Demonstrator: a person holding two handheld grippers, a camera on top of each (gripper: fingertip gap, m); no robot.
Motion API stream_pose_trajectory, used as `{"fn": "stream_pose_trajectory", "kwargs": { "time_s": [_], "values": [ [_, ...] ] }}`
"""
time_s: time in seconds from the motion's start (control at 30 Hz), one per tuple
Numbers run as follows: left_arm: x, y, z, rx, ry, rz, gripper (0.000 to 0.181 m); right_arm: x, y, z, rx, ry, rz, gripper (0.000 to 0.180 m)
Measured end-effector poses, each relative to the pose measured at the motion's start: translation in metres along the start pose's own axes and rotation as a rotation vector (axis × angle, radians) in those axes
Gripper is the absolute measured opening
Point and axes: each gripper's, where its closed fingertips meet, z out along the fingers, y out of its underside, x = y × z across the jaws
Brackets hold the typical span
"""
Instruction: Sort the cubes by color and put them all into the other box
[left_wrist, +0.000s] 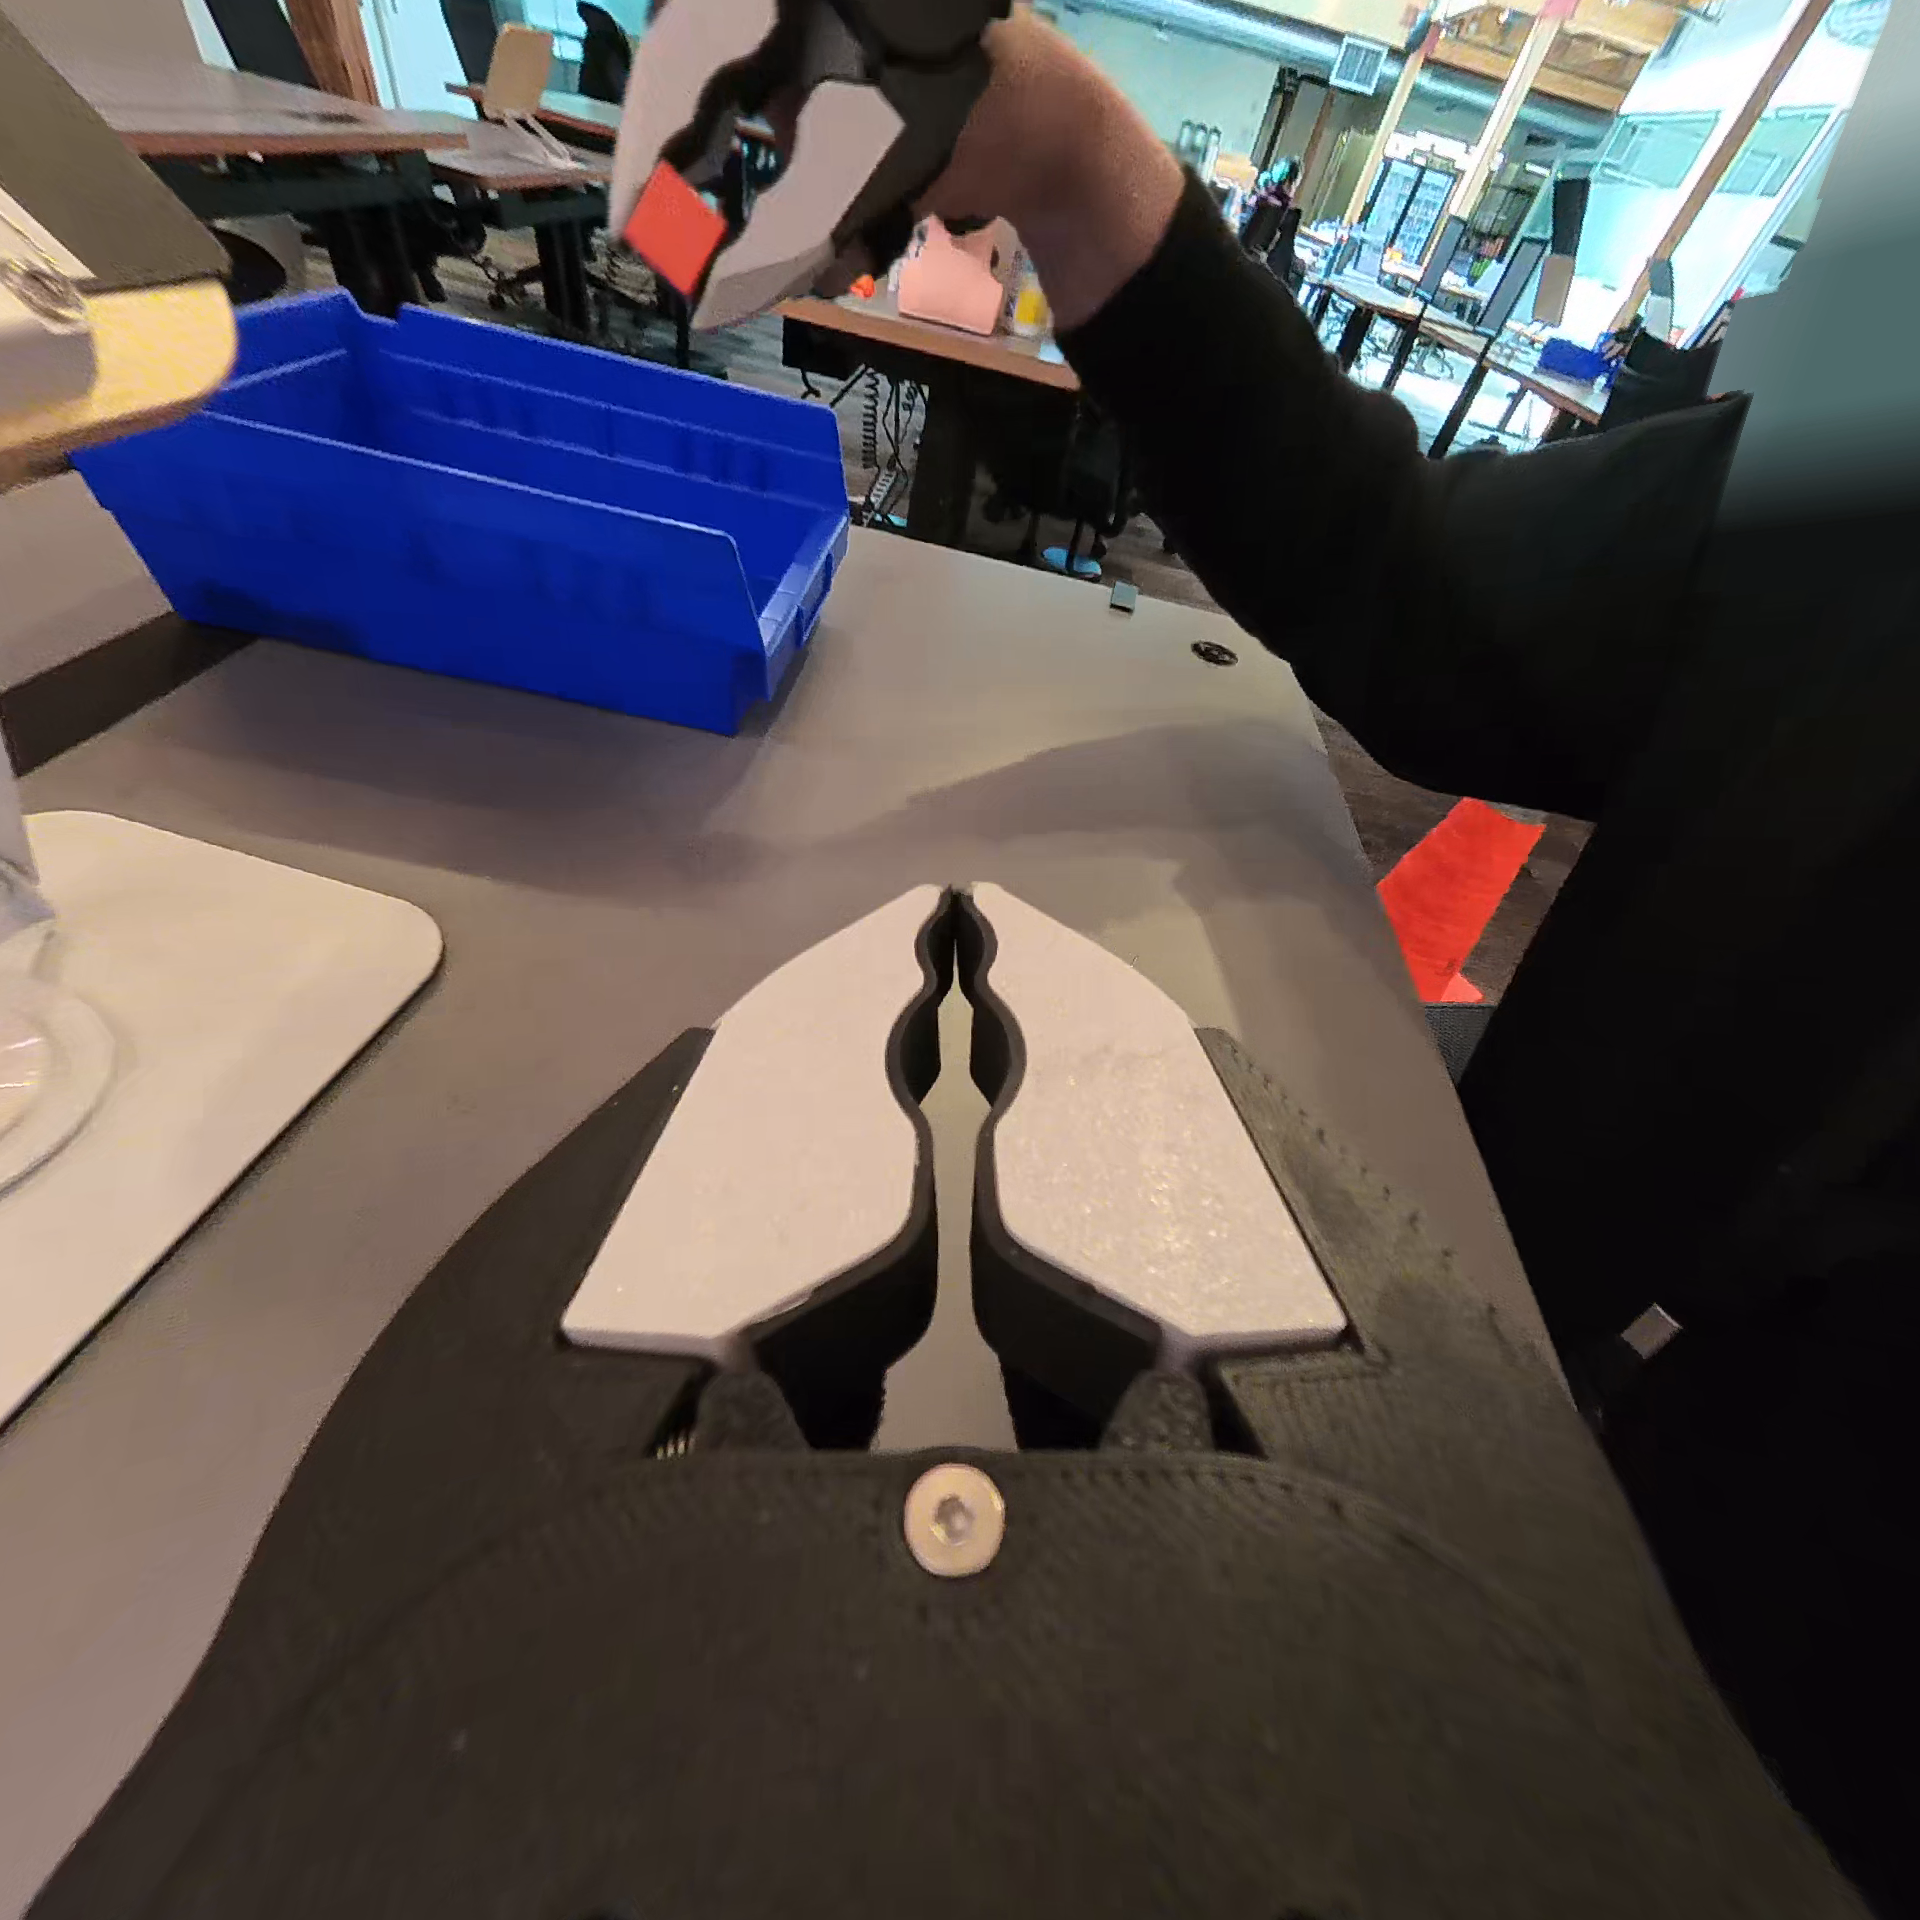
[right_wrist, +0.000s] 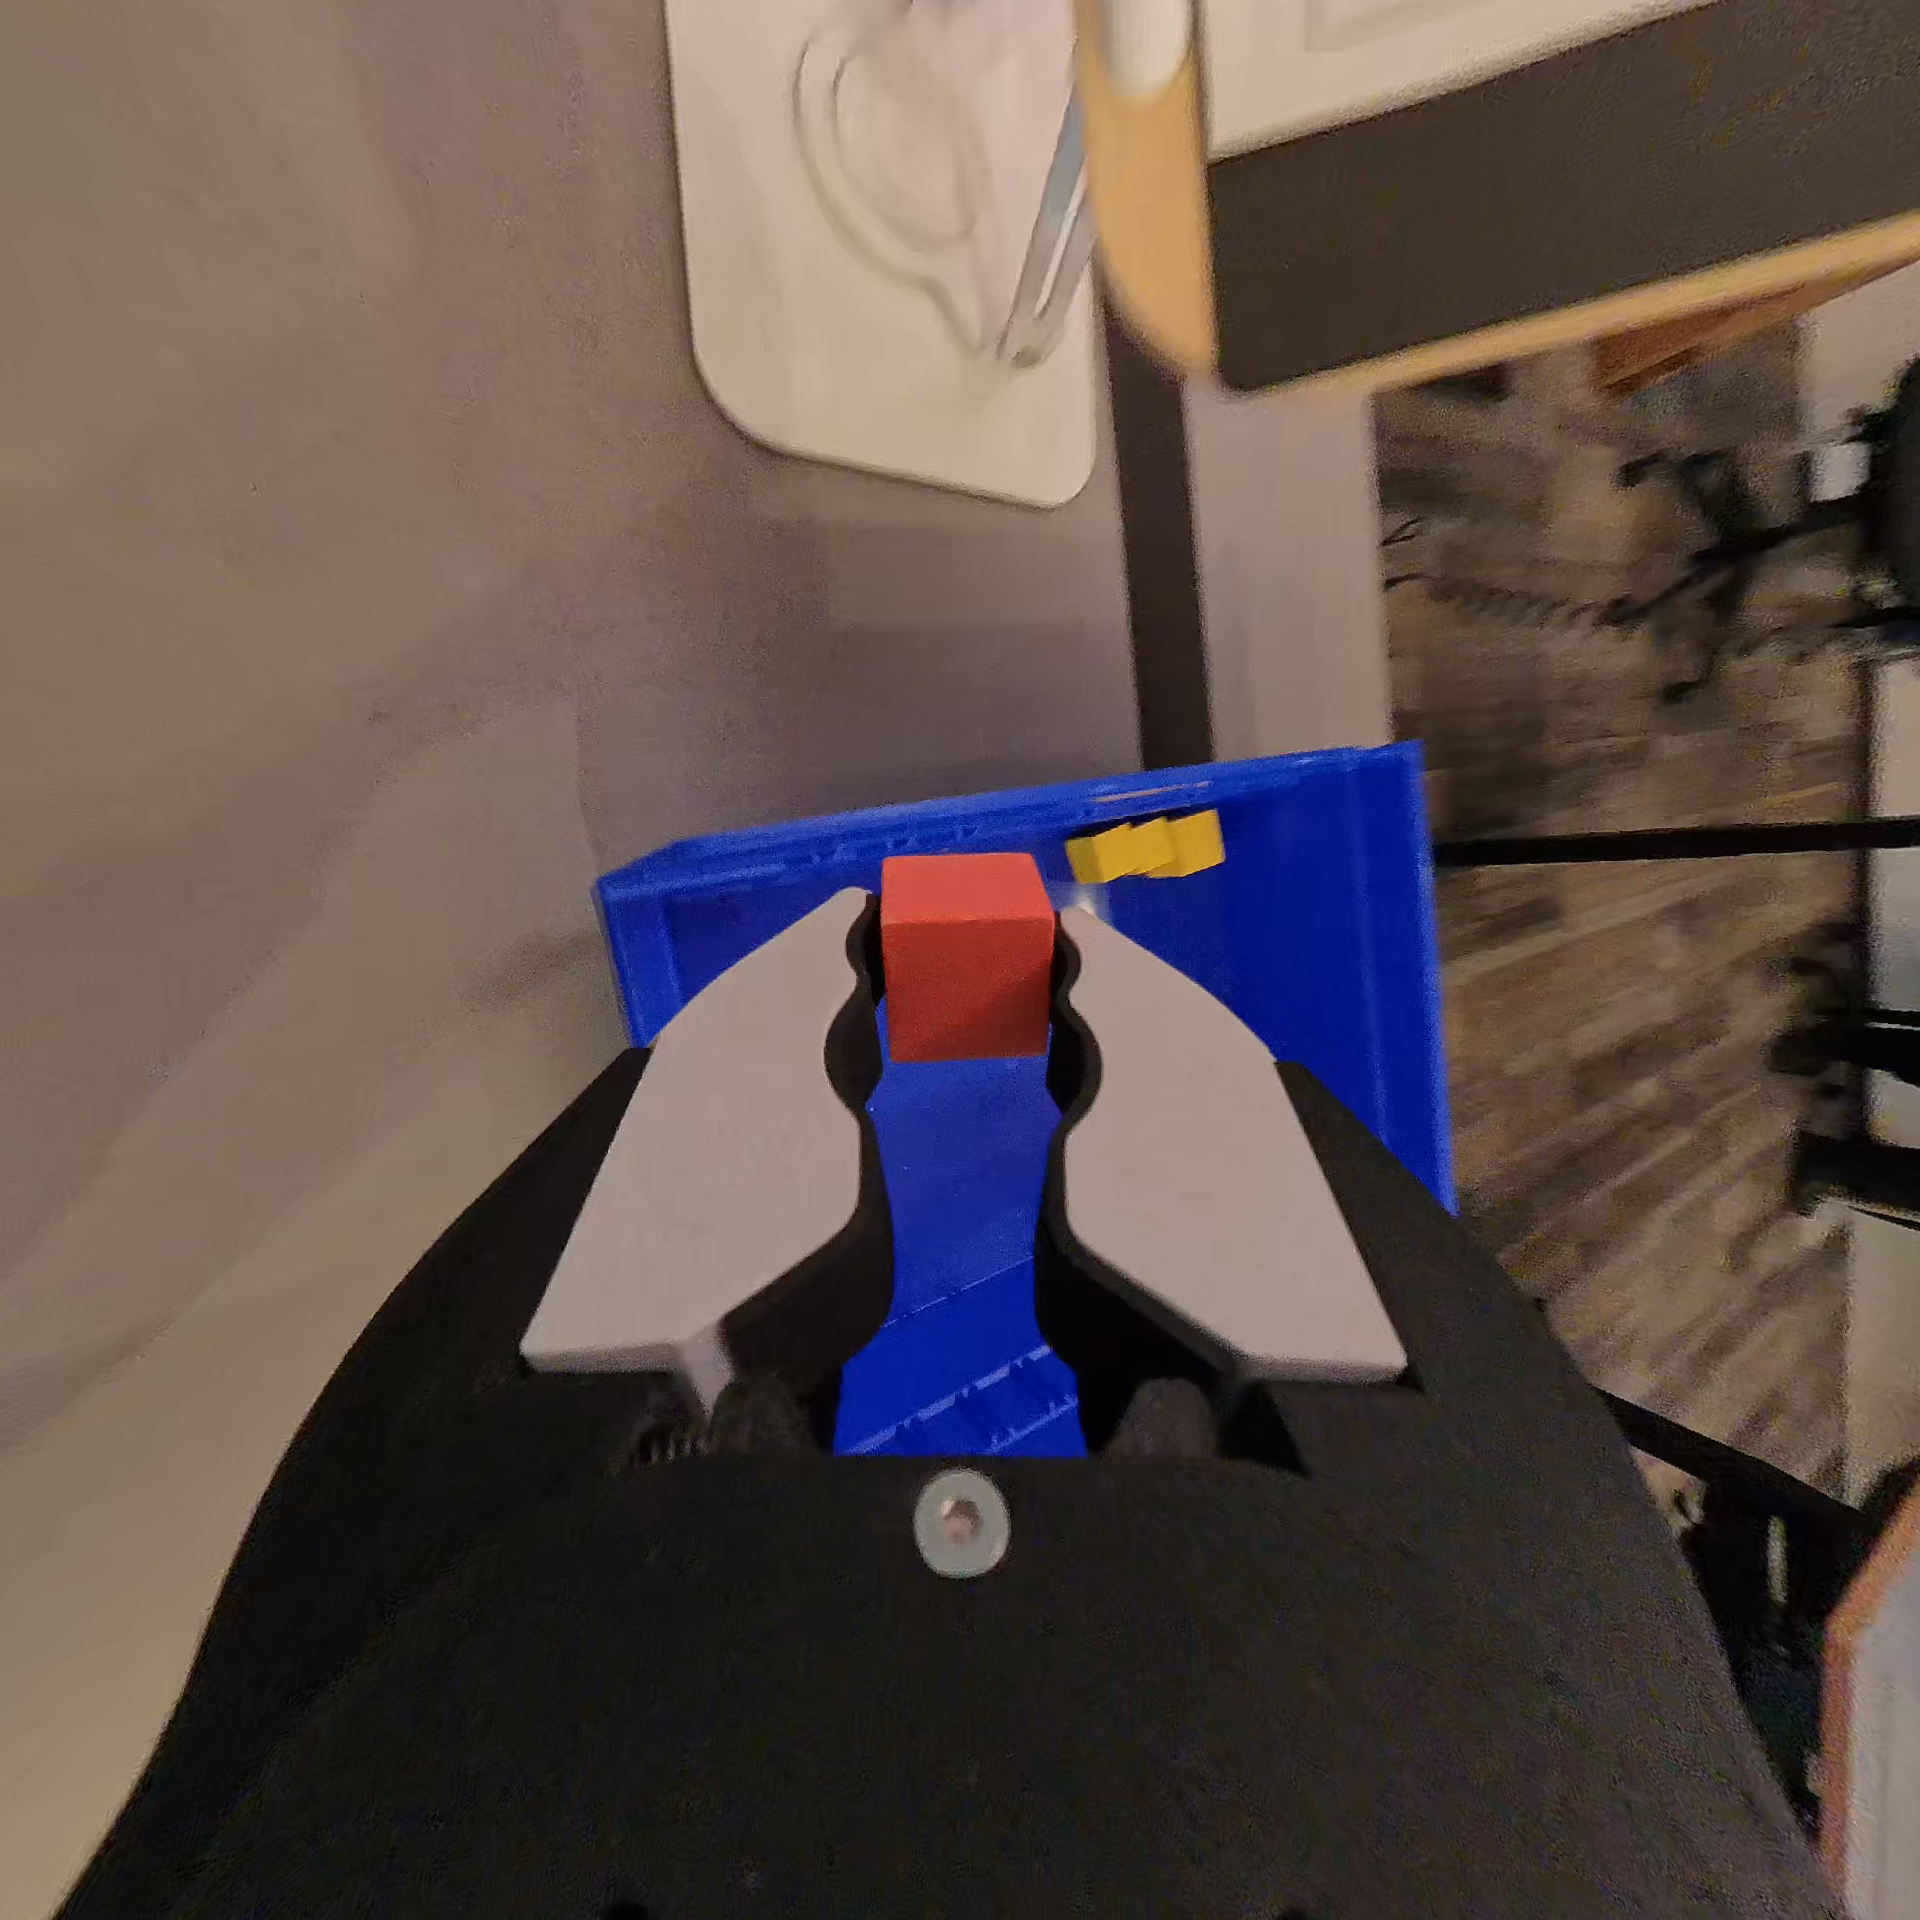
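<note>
My right gripper (right_wrist: 964, 914) is shut on a red cube (right_wrist: 964, 966) and holds it in the air above a blue box (right_wrist: 1330, 935). Yellow cubes (right_wrist: 1143, 847) lie at the far end inside that box. In the left wrist view the same right gripper (left_wrist: 707, 239) hangs high over the blue box (left_wrist: 468, 520), with the red cube (left_wrist: 675, 223) between its tips. My left gripper (left_wrist: 954, 899) is shut and empty, low over the grey table (left_wrist: 935, 727), to the right of the box.
A white pad (left_wrist: 208, 1018) with a clear glass stand lies at the left of the table; it also shows in the right wrist view (right_wrist: 883, 260). A wooden shelf edge (left_wrist: 114, 353) overhangs the box's left end. The table's right edge (left_wrist: 1351, 810) drops to the floor. About 30 cm separates my left fingertips from my right.
</note>
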Motion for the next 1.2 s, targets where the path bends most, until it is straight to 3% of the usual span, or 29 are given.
{"fn": "stream_pose_trajectory", "kwargs": {
  "time_s": [0.03, 0.3, 0.57, 0.9, 1.07, 1.2],
  "values": [
    [-0.001, 0.001, 0.005, -0.006, 0.002, -0.006, 0.000, 0.001, 0.009, 0.011, -0.021, -0.041, 0.015, 0.029],
    [-0.008, 0.009, 0.029, -0.042, 0.002, -0.035, 0.000, -0.001, 0.075, 0.098, -0.198, -0.284, 0.091, 0.030],
    [-0.013, 0.016, 0.030, -0.058, 0.003, -0.055, 0.000, -0.009, 0.098, 0.144, -0.285, -0.383, 0.099, 0.029],
    [-0.009, 0.015, 0.025, -0.065, 0.018, -0.037, 0.000, -0.007, 0.080, 0.144, -0.193, -0.405, 0.125, 0.038],
    [-0.006, 0.012, 0.021, -0.063, 0.018, -0.019, 0.000, -0.001, 0.094, 0.125, -0.215, -0.408, 0.168, 0.018],
    [-0.005, 0.011, 0.020, -0.063, 0.019, -0.014, 0.000, -0.010, 0.104, 0.132, -0.254, -0.442, 0.176, 0.000]
  ]
}}
